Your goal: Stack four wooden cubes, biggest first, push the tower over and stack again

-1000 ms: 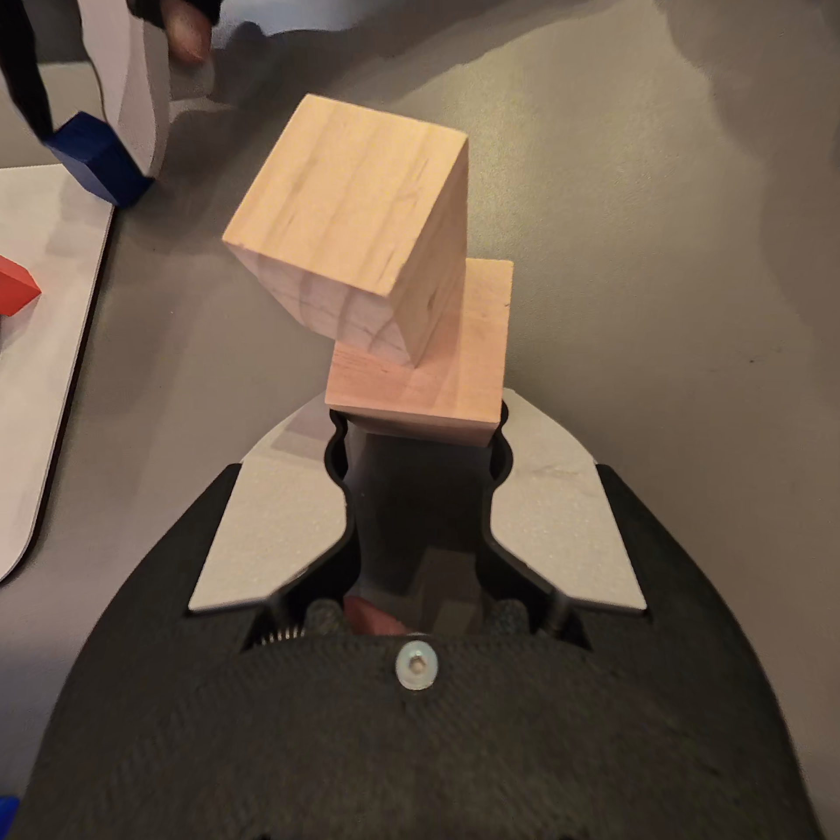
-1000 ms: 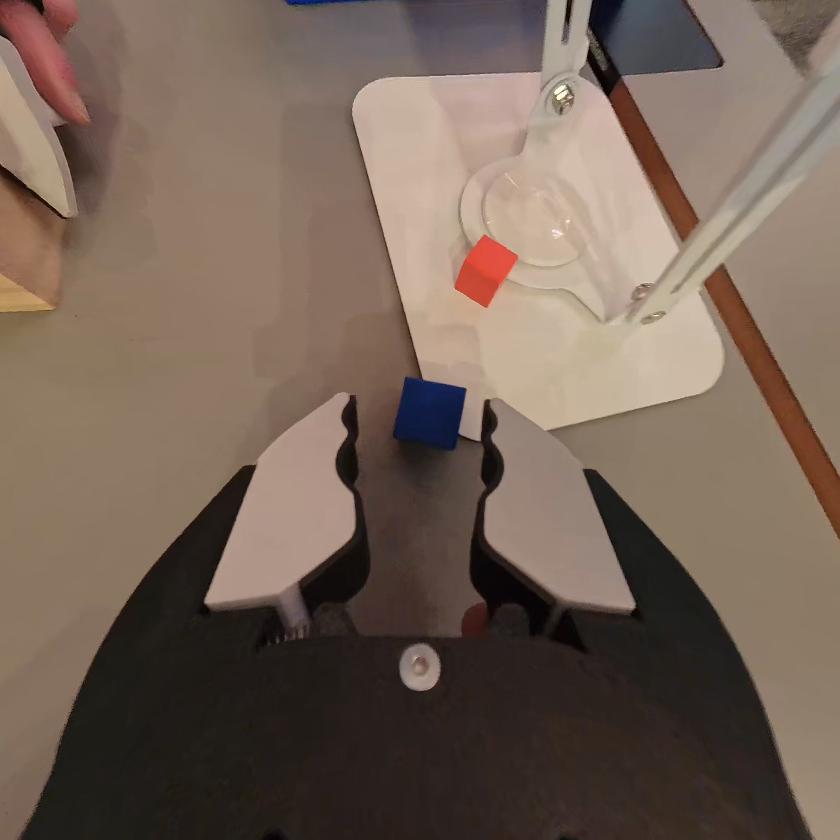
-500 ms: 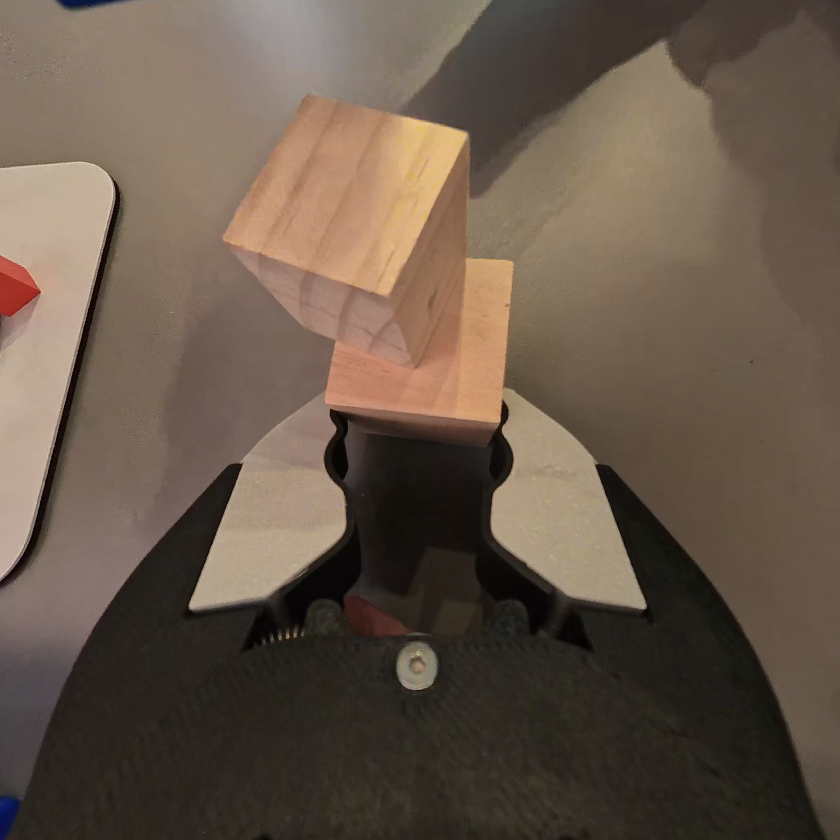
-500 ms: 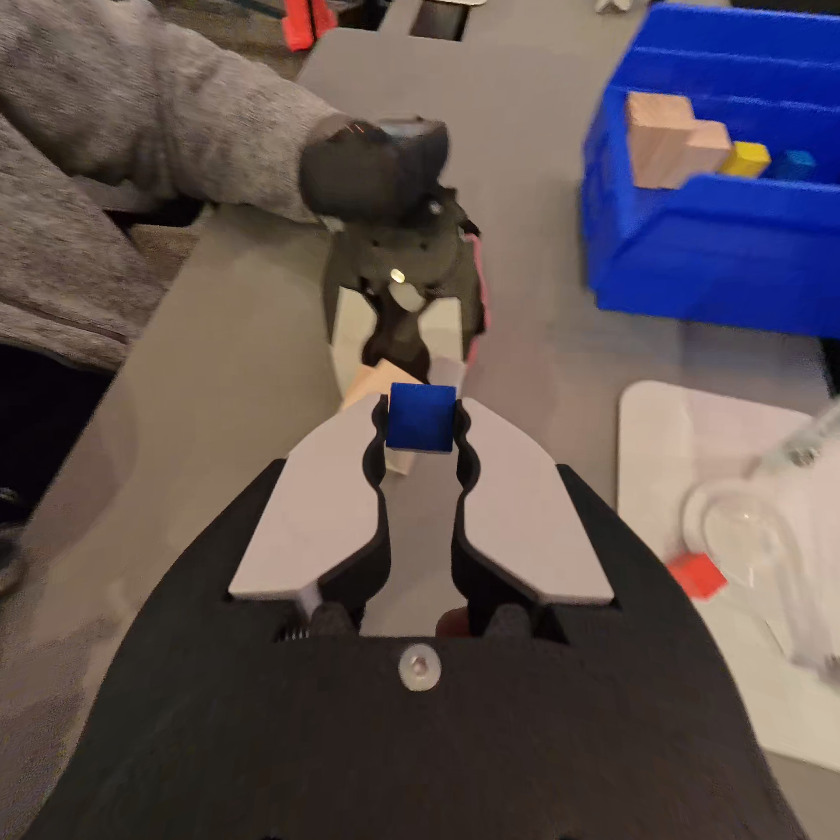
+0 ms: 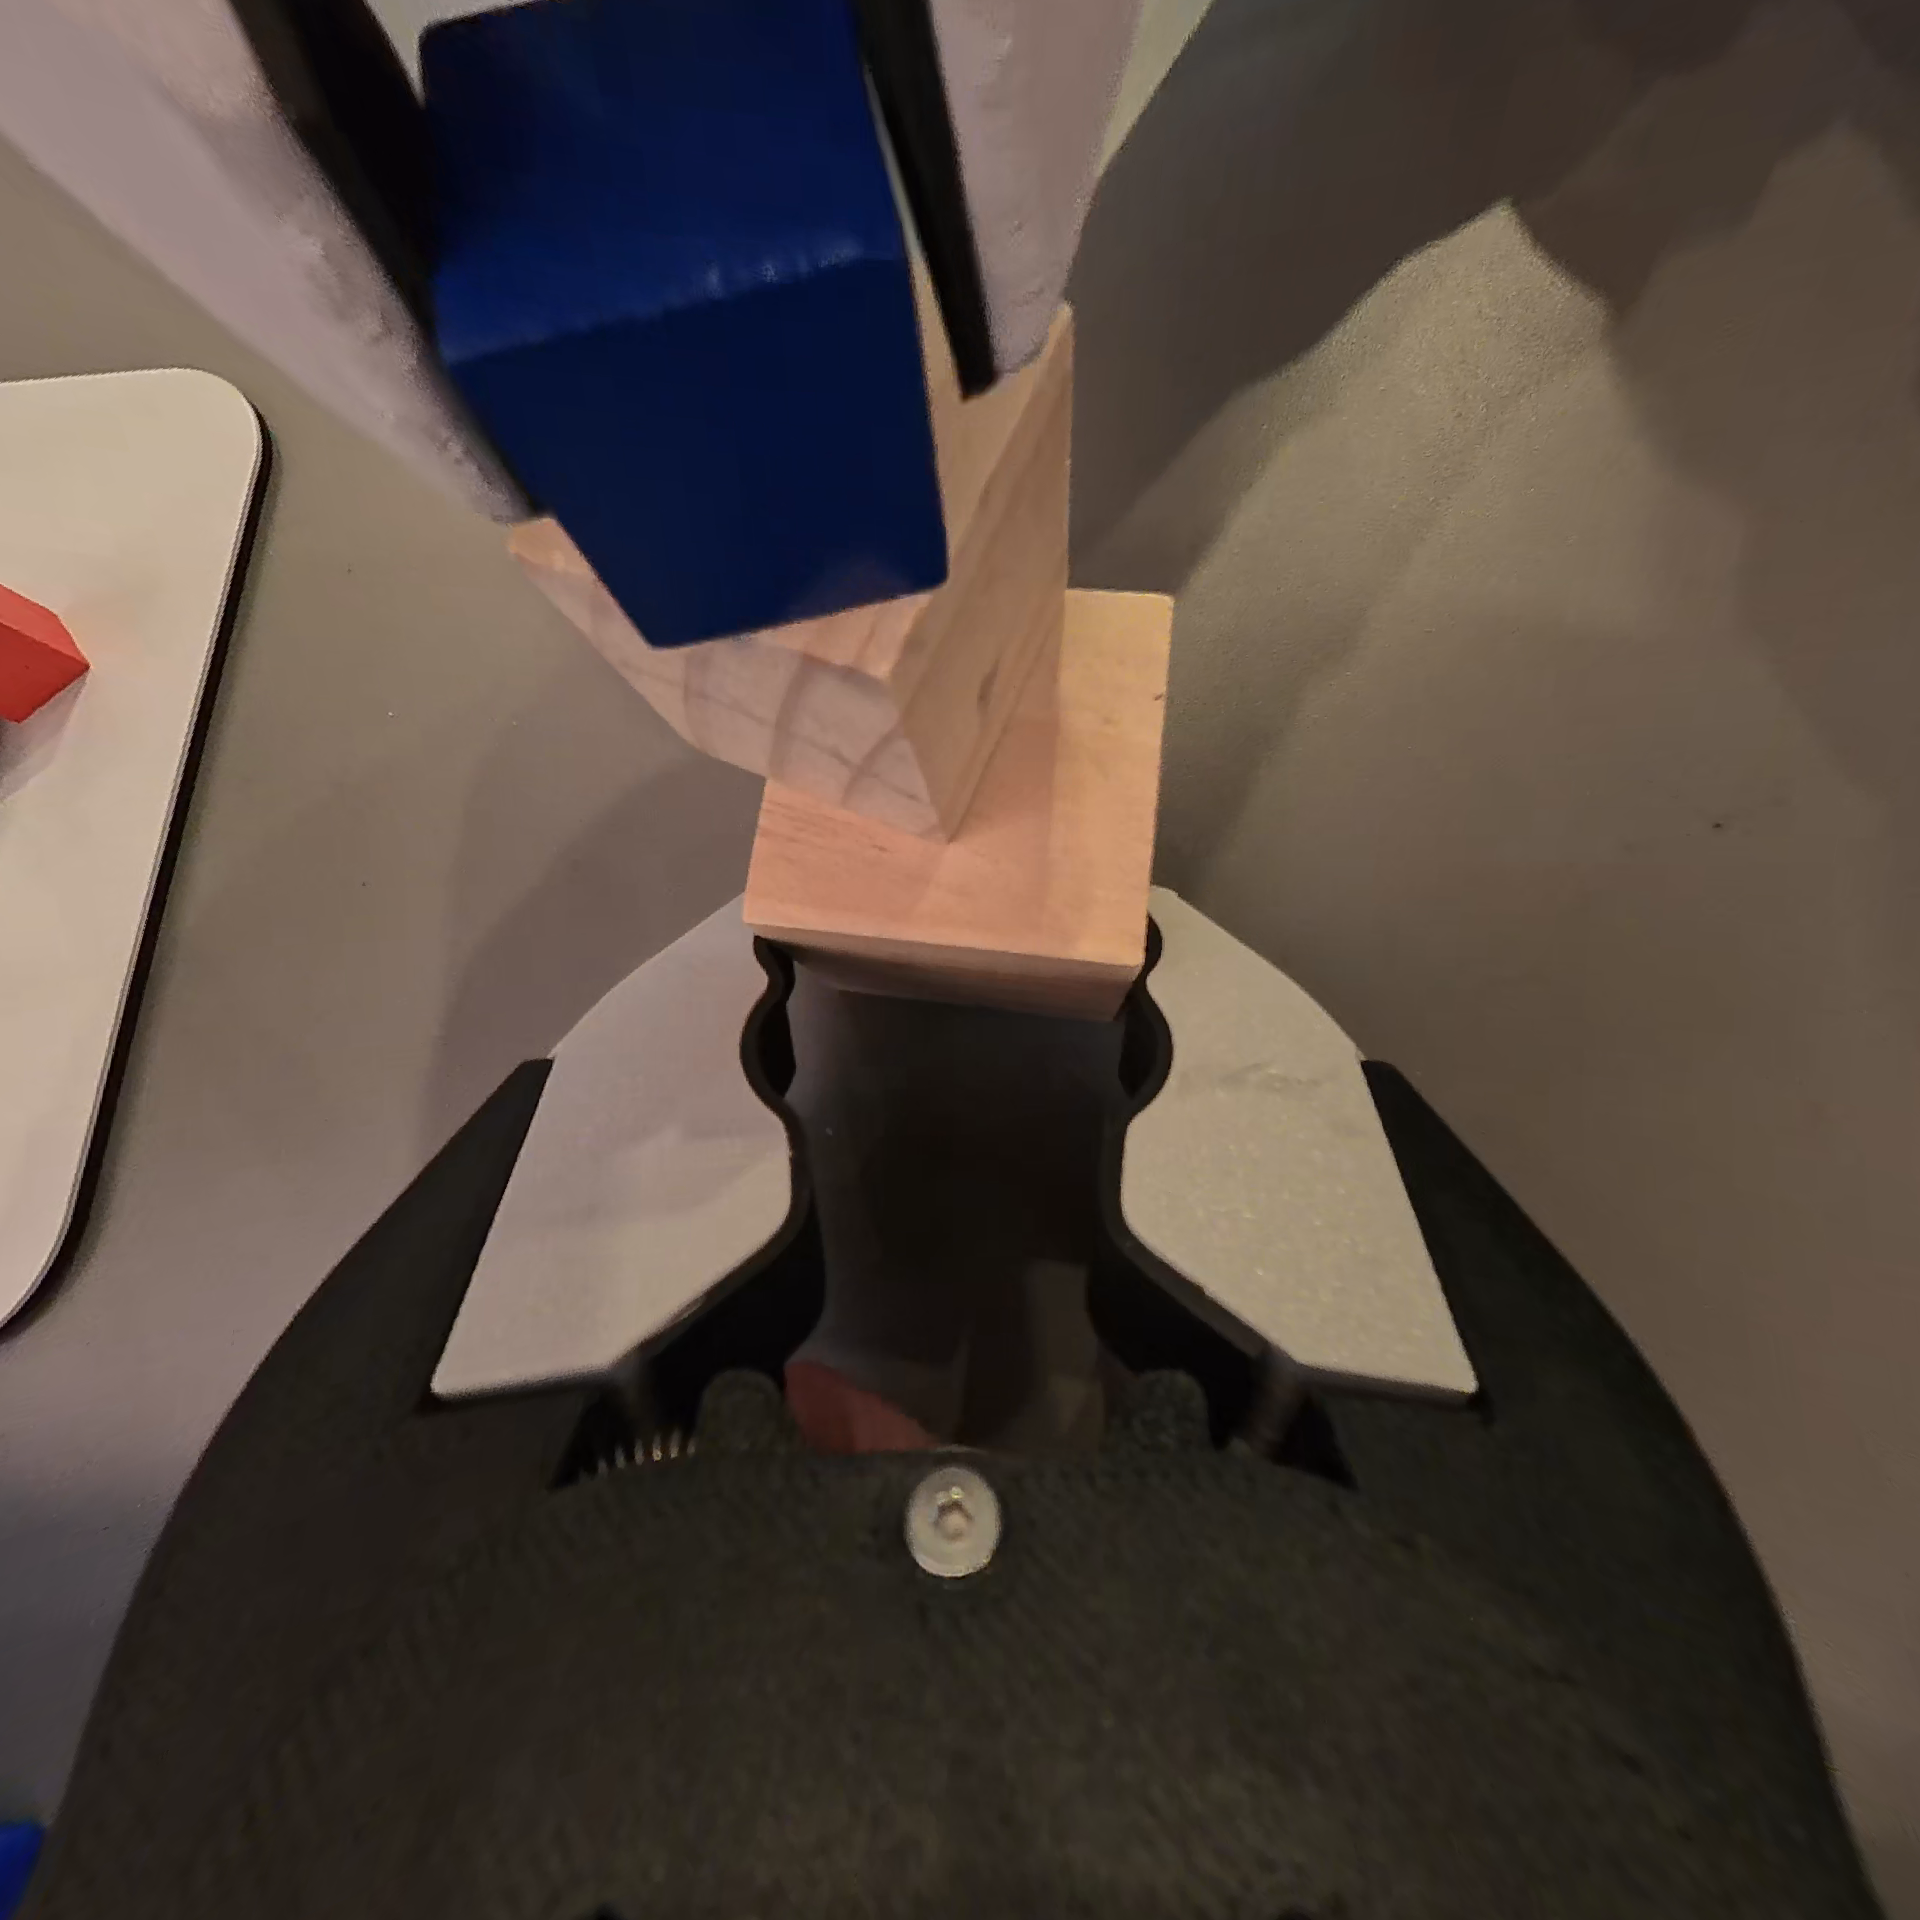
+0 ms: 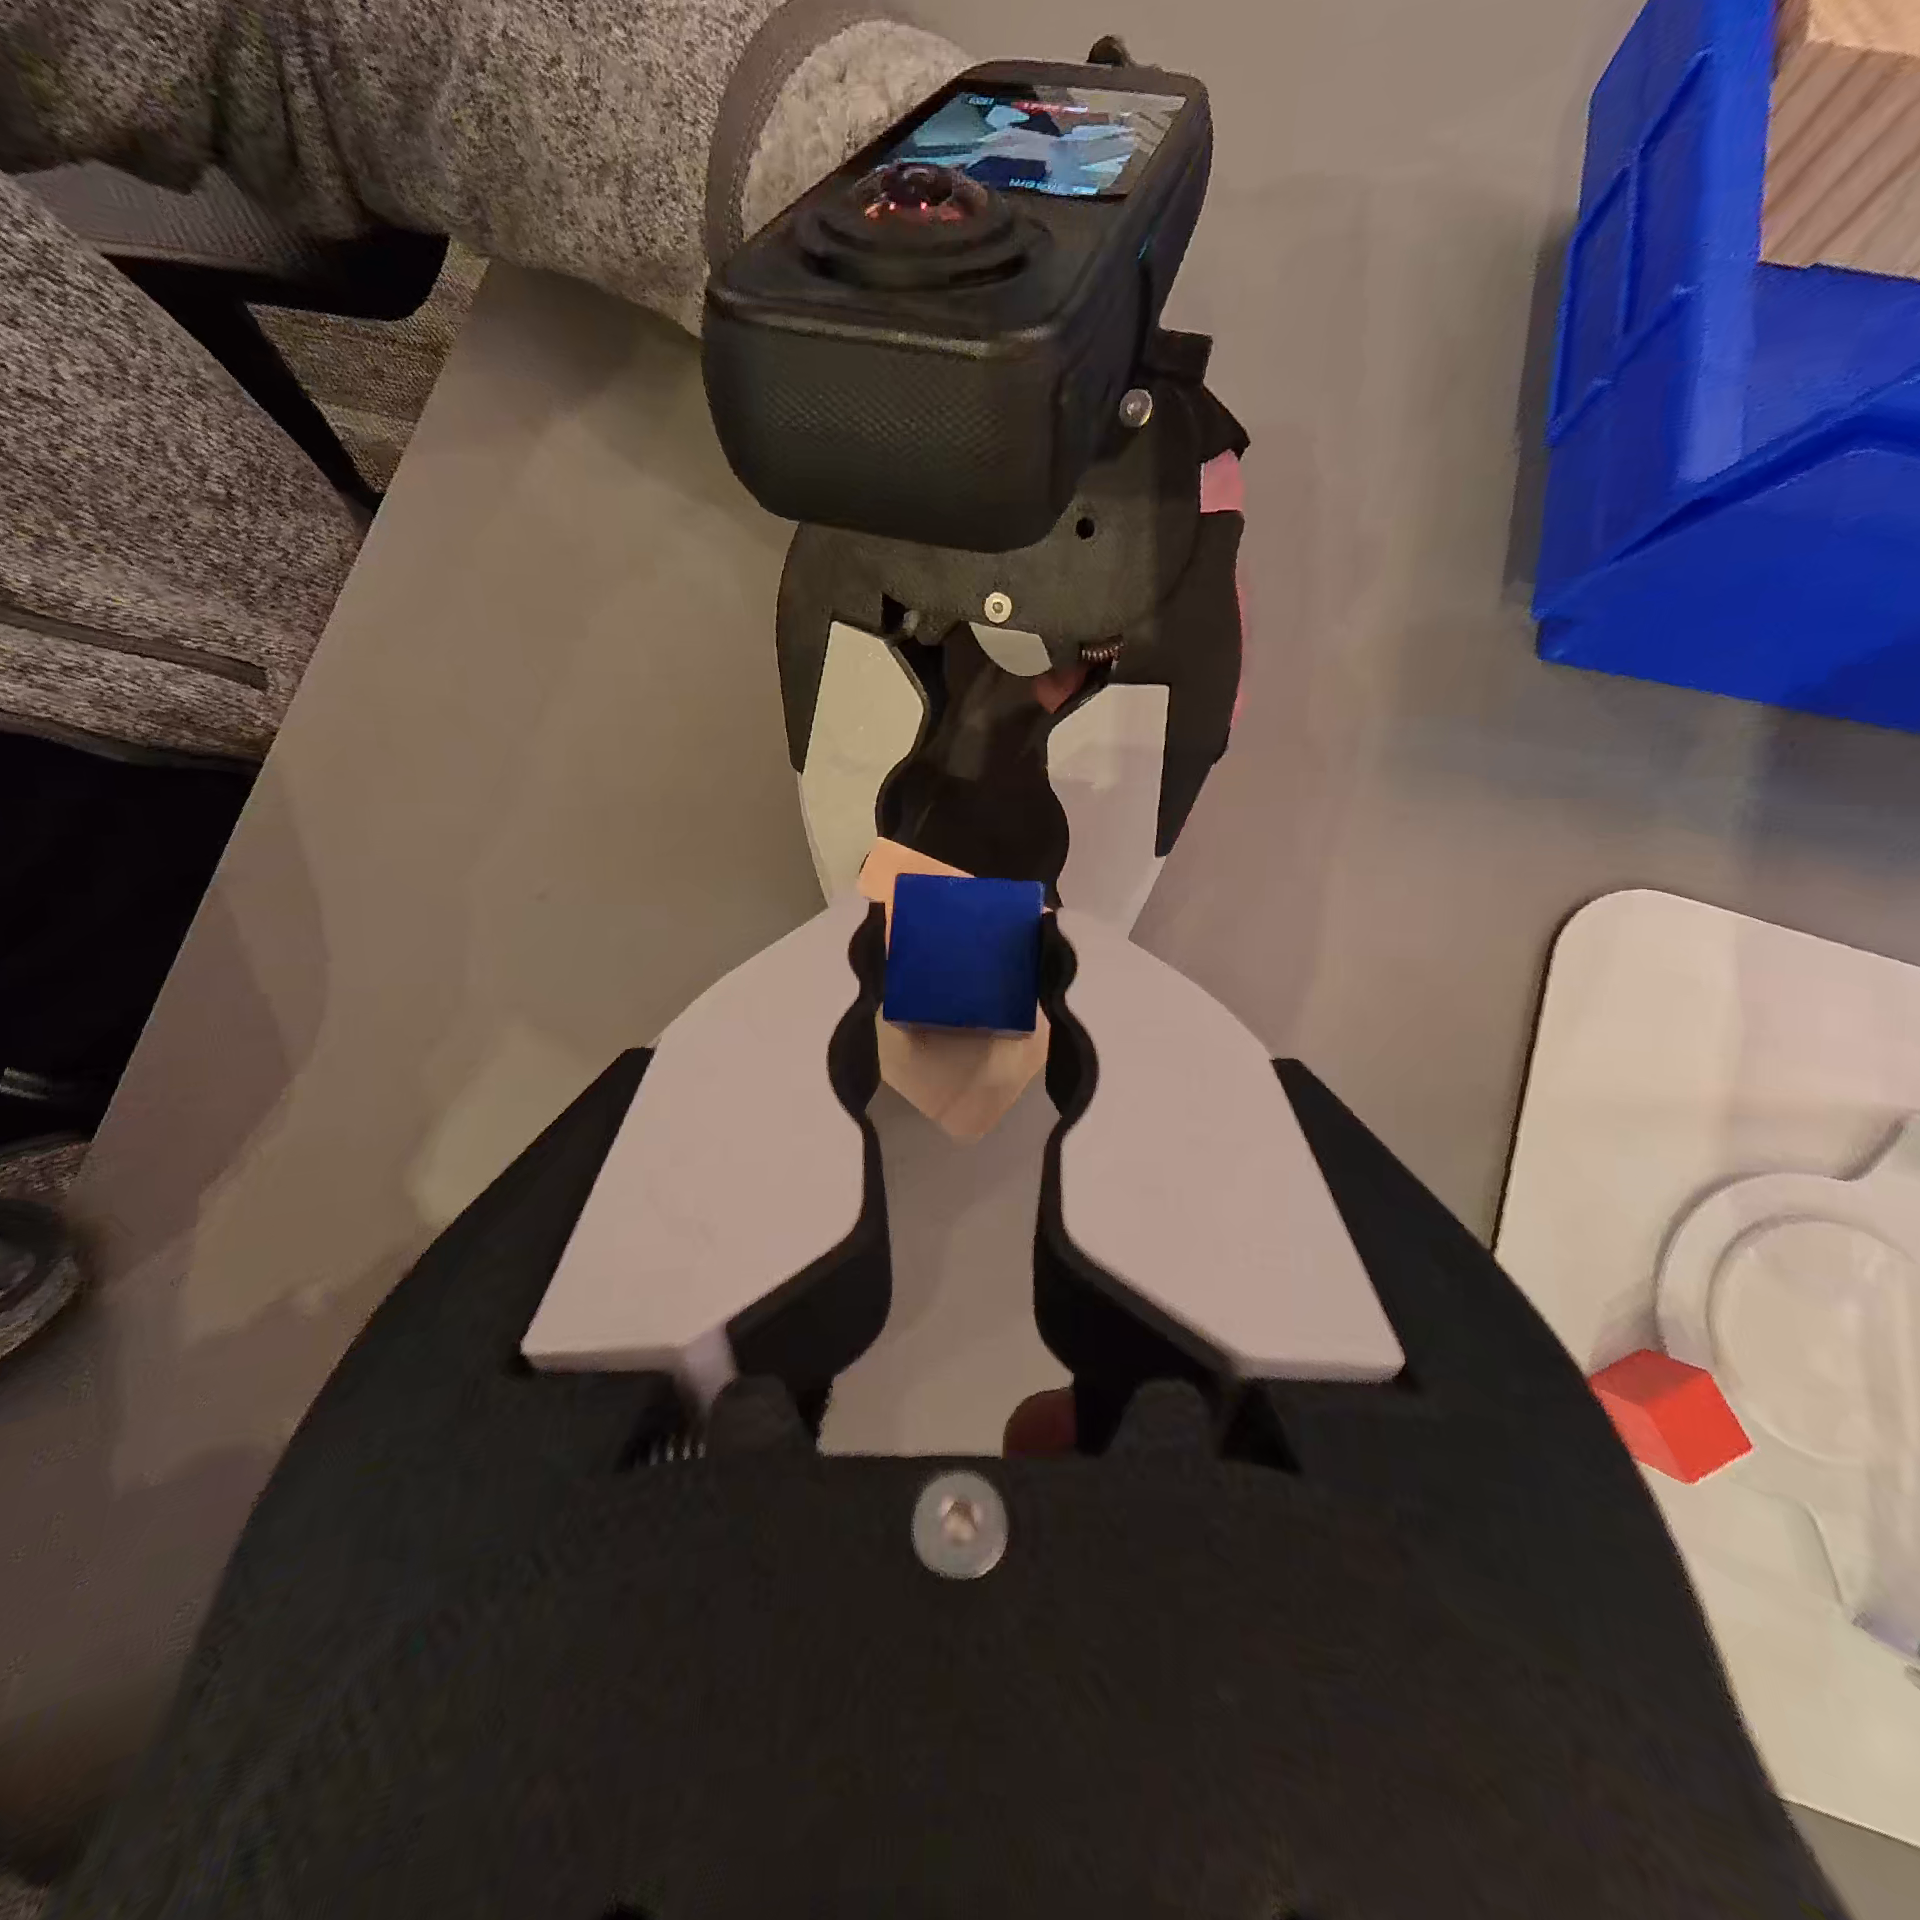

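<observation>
My left gripper (image 5: 951,961) is shut on the large wooden cube (image 5: 997,883), which stands on the grey table. A second wooden cube (image 5: 821,727) sits on top of it, turned at an angle. My right gripper (image 6: 961,961) is shut on a small blue cube (image 6: 961,951) and holds it right over the second wooden cube (image 6: 961,1091). In the left wrist view the blue cube (image 5: 675,364) fills the top, between the right gripper's white fingers (image 5: 343,312). I cannot tell whether it touches the wood below.
A small red cube (image 6: 1673,1418) lies on a white base plate (image 6: 1662,1039) to the right; both show at the left of the left wrist view (image 5: 104,831). A blue bin (image 6: 1714,416) holds more blocks at the far right. A person's grey sleeve (image 6: 312,156) is behind. Some 9 cm of space lies between my two pairs of fingers.
My right gripper closed on the blue cube beside the white plate, lifted it and carried it over to the two stacked wooden cubes. My left gripper and the wooden cubes have not moved.
</observation>
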`<state>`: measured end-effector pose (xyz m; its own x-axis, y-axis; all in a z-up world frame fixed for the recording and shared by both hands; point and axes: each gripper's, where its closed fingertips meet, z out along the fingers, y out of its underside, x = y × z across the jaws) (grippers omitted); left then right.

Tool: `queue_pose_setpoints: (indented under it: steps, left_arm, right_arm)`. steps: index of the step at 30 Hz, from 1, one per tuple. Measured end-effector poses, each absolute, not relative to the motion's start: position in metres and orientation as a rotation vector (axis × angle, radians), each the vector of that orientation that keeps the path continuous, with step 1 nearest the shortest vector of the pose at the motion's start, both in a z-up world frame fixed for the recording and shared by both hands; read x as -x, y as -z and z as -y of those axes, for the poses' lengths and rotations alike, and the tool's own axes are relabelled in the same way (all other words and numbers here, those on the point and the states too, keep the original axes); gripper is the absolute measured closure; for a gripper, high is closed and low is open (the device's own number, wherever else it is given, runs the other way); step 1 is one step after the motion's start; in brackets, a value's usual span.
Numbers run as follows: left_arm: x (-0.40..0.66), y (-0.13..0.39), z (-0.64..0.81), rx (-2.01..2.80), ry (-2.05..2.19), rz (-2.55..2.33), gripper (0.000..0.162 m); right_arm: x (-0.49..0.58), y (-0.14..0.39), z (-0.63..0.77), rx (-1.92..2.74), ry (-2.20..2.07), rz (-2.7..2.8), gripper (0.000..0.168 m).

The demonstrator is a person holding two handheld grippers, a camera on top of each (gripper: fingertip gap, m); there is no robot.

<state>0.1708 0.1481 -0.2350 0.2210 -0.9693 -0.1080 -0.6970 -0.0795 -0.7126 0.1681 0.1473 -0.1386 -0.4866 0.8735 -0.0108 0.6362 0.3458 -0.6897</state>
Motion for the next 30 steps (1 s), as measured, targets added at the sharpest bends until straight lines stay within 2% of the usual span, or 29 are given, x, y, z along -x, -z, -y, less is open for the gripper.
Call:
queue_pose_setpoints:
  steps: [2,4,10,18,25,30]
  left_arm:
    - [-0.171,0.237,-0.148,1.852,0.514,-1.549,0.099]
    - [-0.171,0.237,-0.148,1.849,0.517,-1.549,0.095]
    - [-0.171,0.237,-0.147,1.846,0.516,-1.551,0.093]
    - [-0.171,0.237,-0.147,1.846,0.523,-1.558,0.091]
    - [-0.171,0.237,-0.147,1.847,0.526,-1.559,0.092]
    - [-0.171,0.237,-0.147,1.847,0.526,-1.560,0.092]
  right_arm:
    - [-0.169,0.136,-0.145,1.322,-0.941,2.251,0.133]
    - [-0.170,0.131,-0.148,1.311,-0.924,2.226,0.112]
    - [-0.186,0.106,-0.211,1.327,-0.746,1.980,0.122]
    - [-0.188,0.169,-0.318,1.533,-0.324,1.661,0.127]
    - [-0.180,0.213,-0.356,1.788,-0.284,1.464,0.127]
    - [-0.172,0.220,-0.365,1.842,-0.282,1.429,0.130]
